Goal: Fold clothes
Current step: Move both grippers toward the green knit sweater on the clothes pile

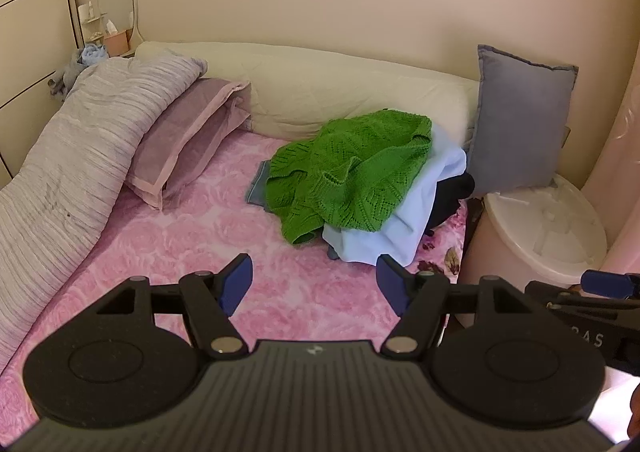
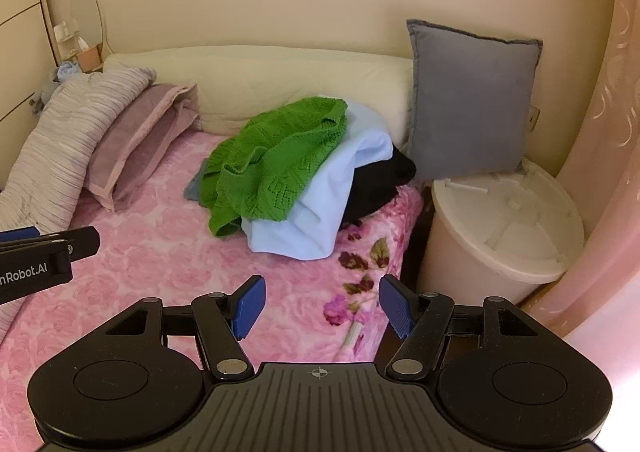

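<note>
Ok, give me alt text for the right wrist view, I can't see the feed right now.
An unfolded pile of clothes sits on a pink floral bedspread: a green knit sweater on top of a light blue garment and a black garment. The right tool is open and empty short of the pile. A grey cushion and white bin stand at right.

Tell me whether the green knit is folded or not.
Not folded: the green knit lies crumpled and draped over the pale blue garment.

black garment point(image 2: 376, 188) mostly buried, quilt point(image 1: 60, 156) cropped
</note>
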